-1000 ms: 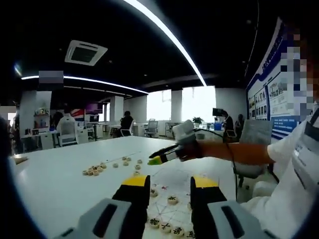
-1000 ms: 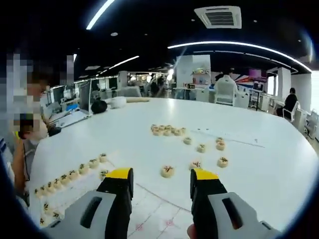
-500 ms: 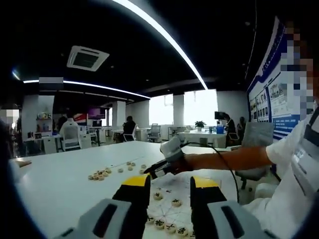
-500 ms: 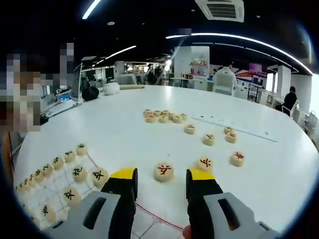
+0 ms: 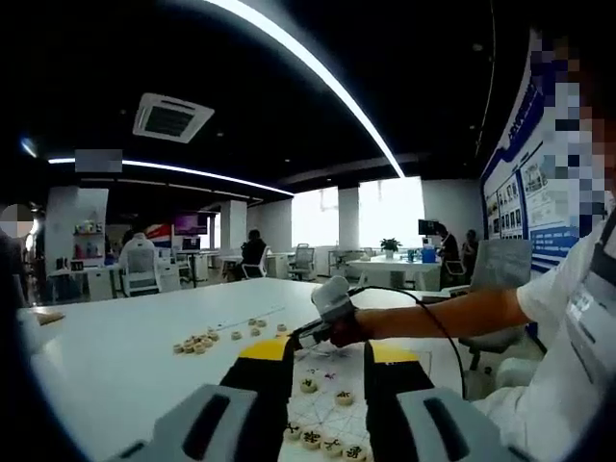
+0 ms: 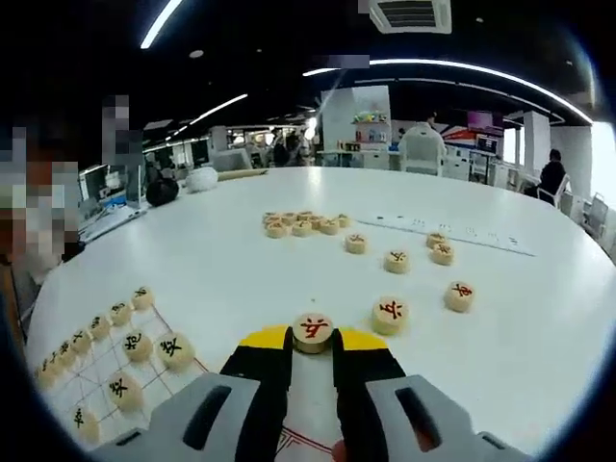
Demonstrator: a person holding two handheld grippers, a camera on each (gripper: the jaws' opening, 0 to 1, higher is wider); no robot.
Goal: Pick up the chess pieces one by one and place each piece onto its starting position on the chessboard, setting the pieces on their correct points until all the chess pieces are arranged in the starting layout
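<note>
My right gripper [image 6: 313,345] has its jaws closed in on a round wooden chess piece with a red character [image 6: 313,329], which rests on the white table just off the board's edge. The chessboard [image 6: 197,370] lies at lower left with black-lettered pieces [image 6: 135,343] on its points. More red pieces [image 6: 390,313] lie loose to the right, and a heap [image 6: 300,225] sits farther back. My left gripper [image 5: 329,358] hovers open above the board [image 5: 327,416], with nothing between its jaws. Beyond it, the right gripper [image 5: 310,336] reaches down to the table on a person's arm.
The big white table [image 6: 500,346] stretches far out. A loose heap of pieces [image 5: 197,344] lies left of the board. A thin printed strip [image 6: 452,234] crosses the table behind the red pieces. A dark object [image 6: 162,190] and a white one [image 6: 202,179] sit at the far left edge.
My right gripper has dropped forward to the nearest red piece and its jaws have narrowed onto it. The left gripper's view has drifted slightly; its jaws stay open.
</note>
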